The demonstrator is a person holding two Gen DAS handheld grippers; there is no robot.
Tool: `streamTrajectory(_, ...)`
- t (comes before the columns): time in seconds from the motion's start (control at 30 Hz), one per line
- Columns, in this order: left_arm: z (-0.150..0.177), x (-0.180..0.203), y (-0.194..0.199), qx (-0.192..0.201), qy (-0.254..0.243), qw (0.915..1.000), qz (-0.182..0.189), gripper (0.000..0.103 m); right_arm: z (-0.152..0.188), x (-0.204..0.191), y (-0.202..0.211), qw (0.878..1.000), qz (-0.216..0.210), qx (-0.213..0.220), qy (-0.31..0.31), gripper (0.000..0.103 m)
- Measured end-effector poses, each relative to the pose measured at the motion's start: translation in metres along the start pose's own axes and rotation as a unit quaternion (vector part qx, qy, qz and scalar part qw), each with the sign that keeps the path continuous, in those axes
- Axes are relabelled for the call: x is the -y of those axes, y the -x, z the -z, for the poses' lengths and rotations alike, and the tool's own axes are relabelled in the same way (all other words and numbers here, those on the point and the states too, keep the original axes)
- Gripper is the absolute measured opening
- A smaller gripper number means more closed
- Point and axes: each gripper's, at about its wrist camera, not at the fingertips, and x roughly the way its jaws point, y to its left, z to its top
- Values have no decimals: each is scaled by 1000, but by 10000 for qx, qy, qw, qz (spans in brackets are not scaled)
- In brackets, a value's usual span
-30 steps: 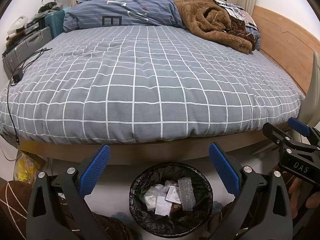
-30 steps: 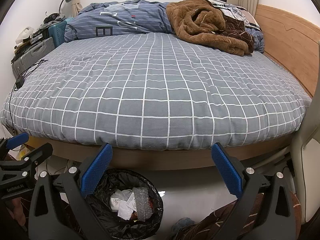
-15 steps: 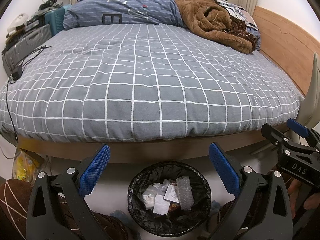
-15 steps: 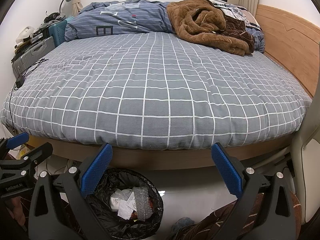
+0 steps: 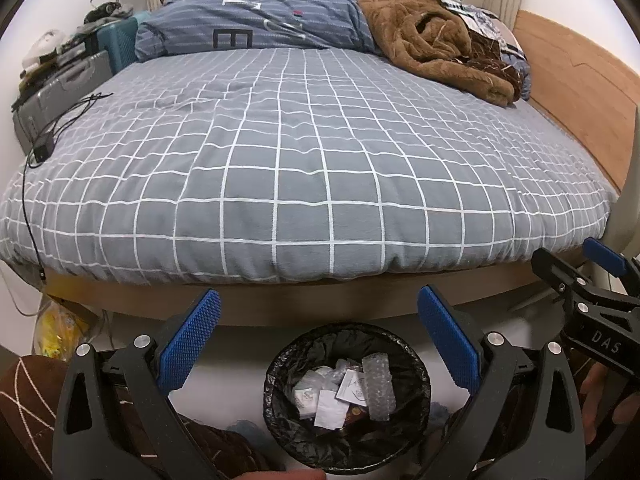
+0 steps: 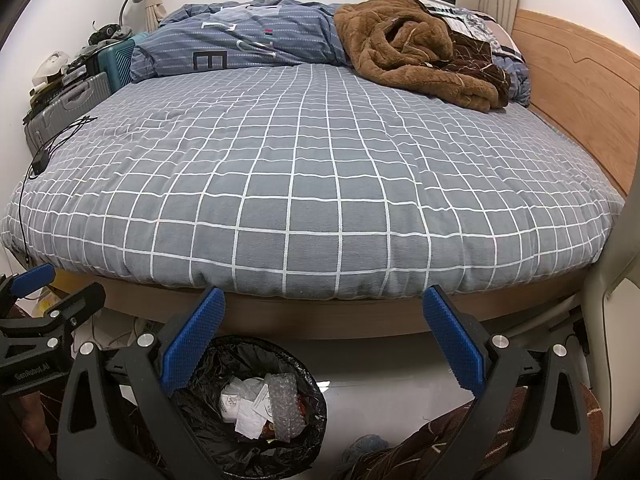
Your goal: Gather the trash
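A round bin with a black liner [image 5: 280,408] stands on the floor at the foot of the bed, holding paper scraps [image 5: 330,408] and a strip of bubble wrap [image 5: 378,386]. My left gripper [image 5: 318,322] hangs open above it, nothing between its blue pads. In the right wrist view the bin [image 6: 308,432] sits lower left, under the left finger of my right gripper [image 6: 322,326], which is also open and empty. Each gripper shows at the edge of the other's view: the right one [image 5: 588,276], the left one [image 6: 52,292].
A bed with a grey checked cover [image 5: 304,160] fills both views. A brown blanket [image 5: 432,52] and blue striped duvet [image 5: 248,24] lie at its far end. Suitcases [image 5: 68,92] stand at the left, a wooden headboard [image 5: 576,88] at the right. A black cable [image 5: 44,148] trails over the left edge.
Both views have risen and tipped slightly, so the bin sits a little lower in frame. Both grippers stay open and empty.
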Motion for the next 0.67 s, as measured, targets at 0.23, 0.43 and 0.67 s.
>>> streamTrajectory(0.23, 2, 5, 1, 46, -157, 9999, -52, 97, -1, 0, 0, 10000, -3, 0, -4, 95)
streamTrajectory(0.43, 1, 3, 4, 106, -160, 9998, -84, 97, -1, 1, 0, 10000, -5, -2, -1, 95)
streamTrajectory(0.67, -2, 0, 4, 117, -73, 9999, -20, 97, 0, 0, 0, 10000, -7, -2, -9, 95)
